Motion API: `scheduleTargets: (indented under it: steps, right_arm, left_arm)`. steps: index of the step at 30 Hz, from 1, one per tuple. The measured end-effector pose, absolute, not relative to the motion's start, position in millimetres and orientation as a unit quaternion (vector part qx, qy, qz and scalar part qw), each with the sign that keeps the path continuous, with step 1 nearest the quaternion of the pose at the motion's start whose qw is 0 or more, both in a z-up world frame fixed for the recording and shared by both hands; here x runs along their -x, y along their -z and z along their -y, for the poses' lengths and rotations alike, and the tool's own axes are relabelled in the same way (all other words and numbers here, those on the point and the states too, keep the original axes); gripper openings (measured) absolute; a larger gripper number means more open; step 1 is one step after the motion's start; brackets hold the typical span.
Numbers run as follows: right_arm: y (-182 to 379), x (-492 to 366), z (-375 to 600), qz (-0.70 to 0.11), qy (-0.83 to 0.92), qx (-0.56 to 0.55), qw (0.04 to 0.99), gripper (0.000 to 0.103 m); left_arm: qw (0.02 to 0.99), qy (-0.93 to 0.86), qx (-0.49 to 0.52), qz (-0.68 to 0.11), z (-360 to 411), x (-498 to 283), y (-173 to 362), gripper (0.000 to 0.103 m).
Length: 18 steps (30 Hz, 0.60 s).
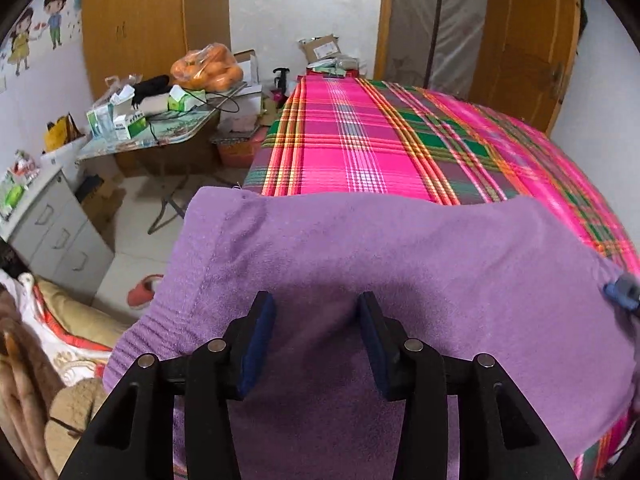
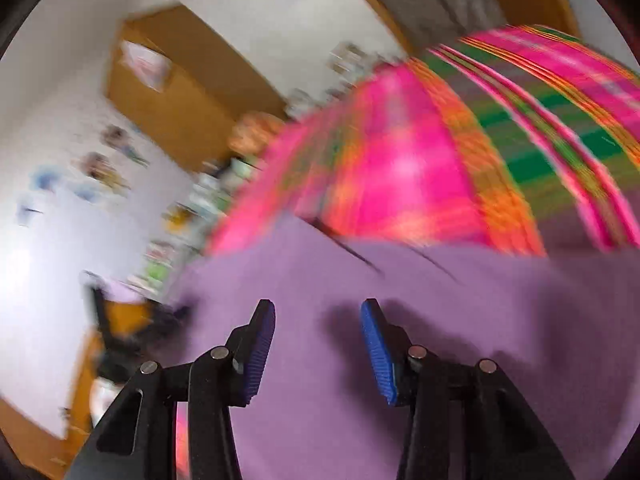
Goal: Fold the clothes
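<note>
A purple knitted garment lies spread over the near end of a bed with a pink, green and orange plaid sheet. Its ribbed hem hangs off the bed's left corner. My left gripper hovers just above the garment, open, its dark pads apart and not pressing the cloth. At the garment's right edge a blue tip of my right gripper shows. The right wrist view is motion-blurred: my right gripper stands open over the purple garment, nothing pinched between its blue pads.
Left of the bed stands a cluttered folding table with a bag of oranges and boxes. A grey drawer unit, a slipper on the tiled floor and piled bedding lie lower left. Wooden wardrobe and door stand behind.
</note>
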State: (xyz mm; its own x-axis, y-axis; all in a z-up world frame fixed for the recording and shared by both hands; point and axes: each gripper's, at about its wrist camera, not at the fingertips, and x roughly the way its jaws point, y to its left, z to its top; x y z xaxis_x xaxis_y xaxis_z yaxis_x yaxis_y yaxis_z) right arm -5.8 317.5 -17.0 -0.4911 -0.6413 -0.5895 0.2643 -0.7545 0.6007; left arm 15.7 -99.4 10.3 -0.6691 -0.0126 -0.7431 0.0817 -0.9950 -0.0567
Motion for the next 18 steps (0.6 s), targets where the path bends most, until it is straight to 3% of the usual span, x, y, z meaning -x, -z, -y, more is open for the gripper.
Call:
scheduleTargets:
  steps: [1, 5, 10, 12, 14, 18]
  right_arm:
    - [17.8, 1.8, -326.9, 0.218, 0.84, -0.429, 0.251, 0.021]
    - [16.2, -19.5, -393.7, 0.237, 0.869, -0.406, 0.152, 0.02]
    - [18.6, -46.6, -461.1, 0.285, 0.882, -0.374, 0.041, 0.01]
    - [13.1, -49.9, -459.6, 0.265, 0.892, -0.366, 0.01, 0.012]
    - [6.9, -46.0, -444.7, 0.228, 0.903, -0.365, 0.011, 0.023]
    - [-3.8, -26.9, -393.4, 0.165, 0.911, -0.367, 0.09, 0.026]
  left_arm:
    - [0.023, 0.913, -0.405, -0.049, 101.4, -16.2, -10.5, 0.046]
    - [0.019, 0.913, -0.403, -0.056, 101.1, -19.1, -11.3, 0.046]
    - [0.016, 0.913, -0.402, -0.062, 102.3, -19.2, -11.4, 0.046]
    - [0.014, 0.914, -0.401, -0.067, 103.2, -20.1, -11.6, 0.046]
    - [0.013, 0.914, -0.4, -0.069, 104.0, -20.3, -11.7, 0.046]
    - [0.014, 0.914, -0.4, -0.068, 104.6, -20.8, -12.2, 0.046]
